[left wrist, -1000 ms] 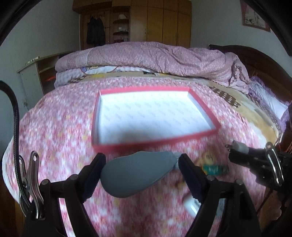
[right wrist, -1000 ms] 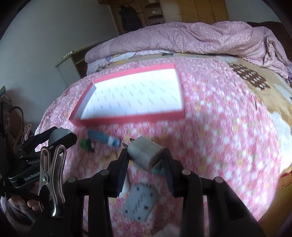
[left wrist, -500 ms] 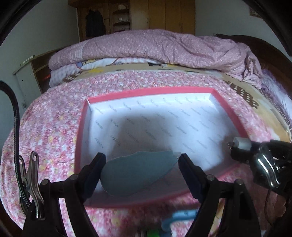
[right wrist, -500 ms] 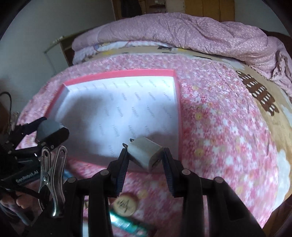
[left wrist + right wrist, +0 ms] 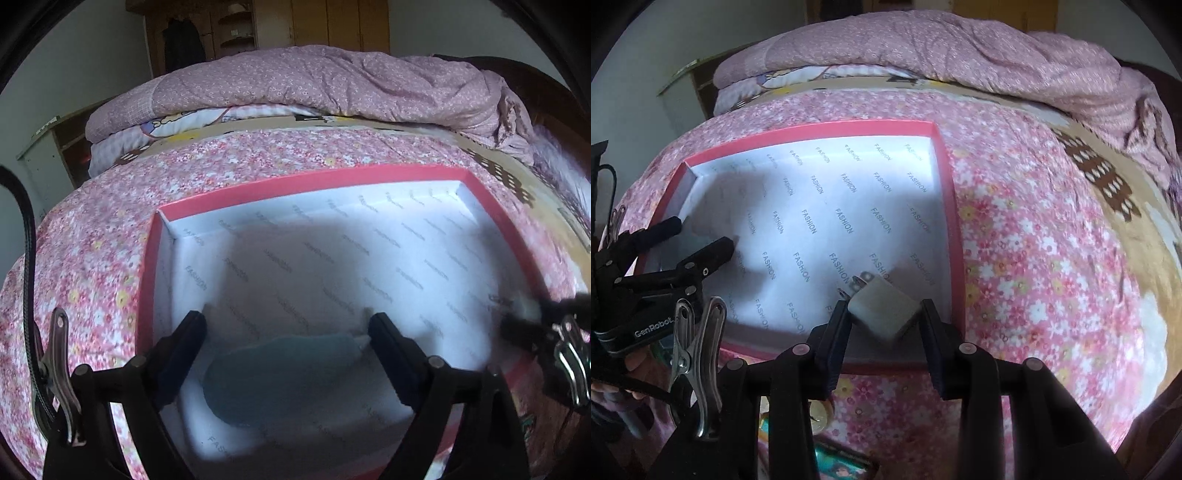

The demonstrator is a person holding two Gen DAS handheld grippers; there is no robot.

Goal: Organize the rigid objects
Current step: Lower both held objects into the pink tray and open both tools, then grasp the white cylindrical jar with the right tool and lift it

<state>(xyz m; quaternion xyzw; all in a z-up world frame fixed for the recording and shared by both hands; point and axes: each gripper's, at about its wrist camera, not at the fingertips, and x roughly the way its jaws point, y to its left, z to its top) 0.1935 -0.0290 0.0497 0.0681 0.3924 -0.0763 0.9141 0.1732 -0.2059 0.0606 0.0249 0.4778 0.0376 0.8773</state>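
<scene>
Grey mouse [image 5: 280, 376] newly loose between parted fingers [image 5: 391, 354]

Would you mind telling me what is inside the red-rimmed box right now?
Inside the red-rimmed box, a grey-blue rounded object lies on the white FASHION-printed lining, between the left gripper's just-opened fingers. The right gripper holds a white plug adapter over it. The near inside edge is hidden behind the grippers.

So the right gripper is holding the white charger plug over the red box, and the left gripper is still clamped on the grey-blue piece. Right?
Not quite. The left gripper is no longer clamped: its jaws have just been opening, and the left wrist view shows the grey-blue piece lying loose between them on the floor of the red box. The right gripper does hold the white charger plug over the box.
</scene>
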